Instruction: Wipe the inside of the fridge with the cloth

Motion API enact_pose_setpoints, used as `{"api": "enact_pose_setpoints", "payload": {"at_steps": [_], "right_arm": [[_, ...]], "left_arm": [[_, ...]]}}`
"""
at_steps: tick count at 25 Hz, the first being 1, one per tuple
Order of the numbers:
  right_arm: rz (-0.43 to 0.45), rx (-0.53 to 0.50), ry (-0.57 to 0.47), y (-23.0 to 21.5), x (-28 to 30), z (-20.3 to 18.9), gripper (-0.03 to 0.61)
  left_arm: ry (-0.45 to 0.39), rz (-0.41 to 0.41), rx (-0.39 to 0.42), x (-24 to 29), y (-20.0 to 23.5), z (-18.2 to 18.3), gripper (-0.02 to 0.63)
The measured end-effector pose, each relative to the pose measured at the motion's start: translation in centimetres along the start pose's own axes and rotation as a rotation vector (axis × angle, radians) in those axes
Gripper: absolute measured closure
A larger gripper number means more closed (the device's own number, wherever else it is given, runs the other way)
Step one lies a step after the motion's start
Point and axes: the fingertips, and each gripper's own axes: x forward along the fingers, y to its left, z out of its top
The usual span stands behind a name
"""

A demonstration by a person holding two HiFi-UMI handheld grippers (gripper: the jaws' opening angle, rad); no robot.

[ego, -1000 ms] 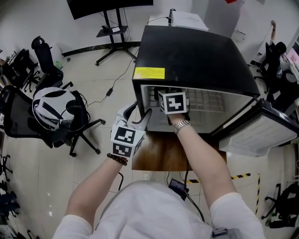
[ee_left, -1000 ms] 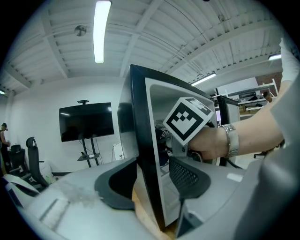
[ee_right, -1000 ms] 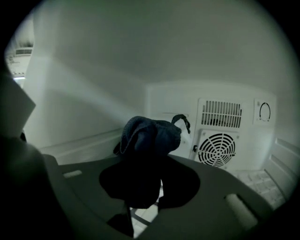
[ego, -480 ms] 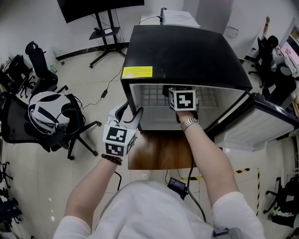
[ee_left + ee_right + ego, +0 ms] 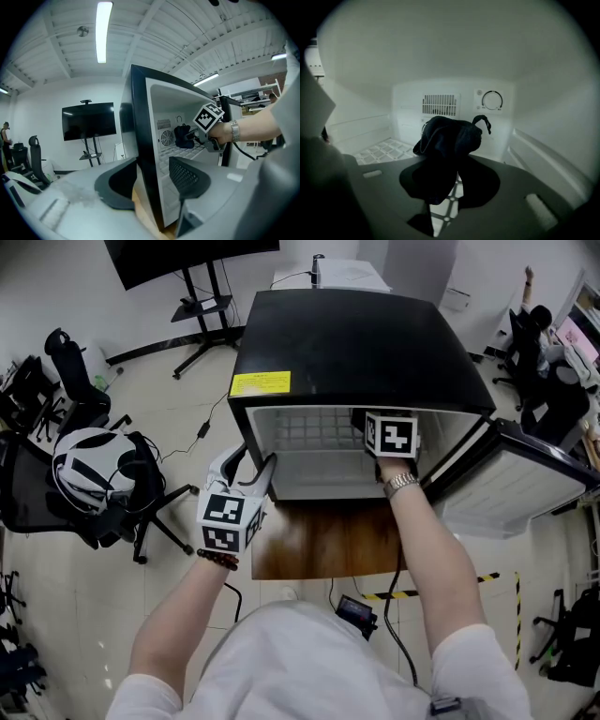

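Cloth (image 5: pixel 447 138) bunched, clamped in right tongs (image 5: pixel 452 183), inside fridge (image 5: pixel 356 334) toward 1 o'clock, seemingly clear of its walls. Left tongs (image 5: pixel 152 180) released, straddling fridge's left front edge. Wiping judged under way; surfaces remaining undeterminable.

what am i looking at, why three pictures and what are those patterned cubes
A person holds a two-jaw gripper in each hand; the patterned cubes are part of them. One picture looks down from the person's head; the other two come from cameras riding on each gripper. A black fridge stands open on a wooden table. The right gripper reaches inside, jaws shut on a dark cloth. The left gripper has its jaws open astride the fridge's side wall.
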Motion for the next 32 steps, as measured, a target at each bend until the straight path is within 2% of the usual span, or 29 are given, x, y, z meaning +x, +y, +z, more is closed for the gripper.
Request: {"api": "enact_pose_setpoints", "payload": {"at_steps": [9,14,18,26,32], "right_arm": [[-0.069,0.033,0.005,-4.8,-0.8,-0.8,0.469],[-0.062,0.044,-0.015,-4.5,-1.5,-0.4,0.469],[0.019,0.026,-0.071,-0.4,-2.9,1.0,0.469],[0.27,0.01,-0.111,12.6,-5.0,1.7,0.469],[0.35,0.024,-0.083,18.2,-5.1,0.6,0.469]], "left_arm": [[0.002,0.008,0.001,0.1,-0.1,0.1,0.402],[0.001,0.011,-0.003,0.0,0.0,0.0,0.4],[-0.003,0.005,-0.007,0.2,-0.1,0.0,0.399],[-0.012,-0.017,0.0,0.1,-0.2,0.0,0.399],[-0.017,-0.048,0.006,0.0,-0.3,0.2,0.399]]}}
